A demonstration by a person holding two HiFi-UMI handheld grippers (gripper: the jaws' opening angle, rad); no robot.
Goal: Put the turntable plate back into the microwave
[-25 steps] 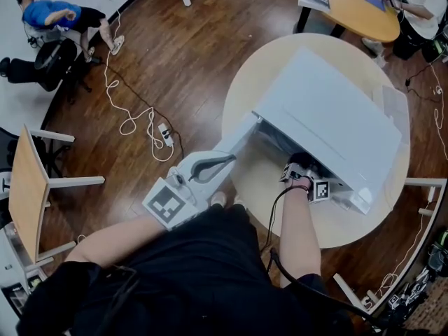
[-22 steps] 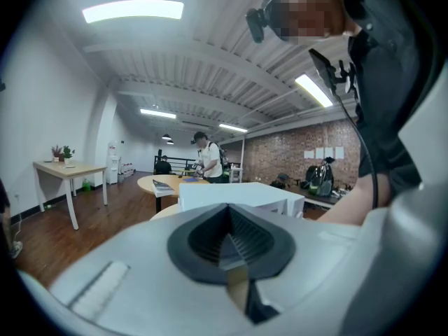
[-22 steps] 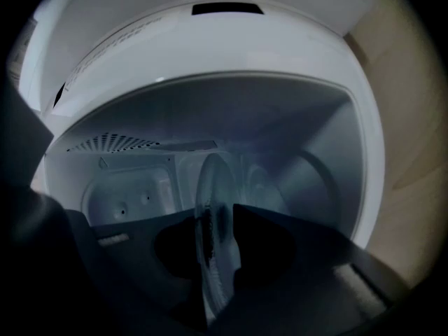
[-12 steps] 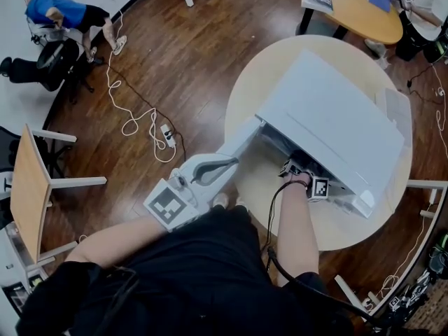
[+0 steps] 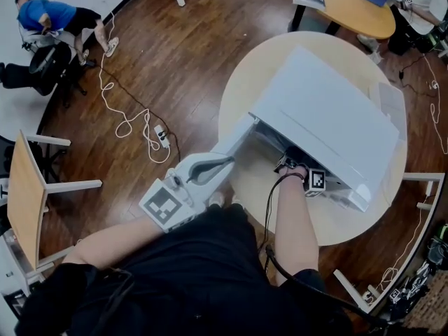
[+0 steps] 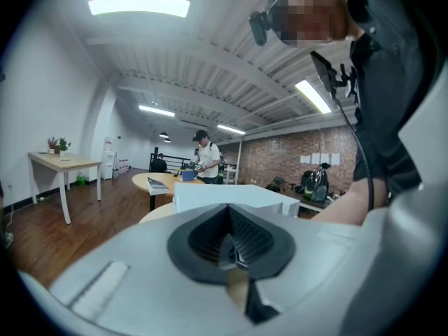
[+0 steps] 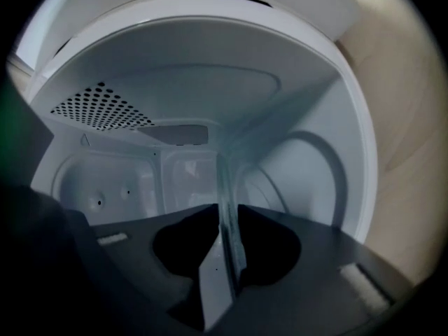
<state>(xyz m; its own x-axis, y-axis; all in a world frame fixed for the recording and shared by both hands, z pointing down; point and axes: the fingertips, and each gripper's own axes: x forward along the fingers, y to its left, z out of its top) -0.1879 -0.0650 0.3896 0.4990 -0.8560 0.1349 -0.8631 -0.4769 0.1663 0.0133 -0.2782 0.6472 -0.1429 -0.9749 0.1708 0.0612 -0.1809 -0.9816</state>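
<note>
The right gripper [image 5: 292, 162], jaws just eased slightly apart yet gripping the turntable plate [image 7: 222, 184] by its rim, held it edge-on, extending straight ahead inside the microwave [image 5: 329, 117]; the left gripper [image 5: 222, 162] was closed, empty, outside.

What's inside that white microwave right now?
Inside the microwave, the right gripper holds the glass turntable plate between its jaws. White walls and a perforated patch show; the cavity floor is hidden behind the gripper.

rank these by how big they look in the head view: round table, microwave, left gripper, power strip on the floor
1. round table, though the microwave covers much of it
2. microwave
3. left gripper, flattered by being nearer the camera
4. power strip
</note>
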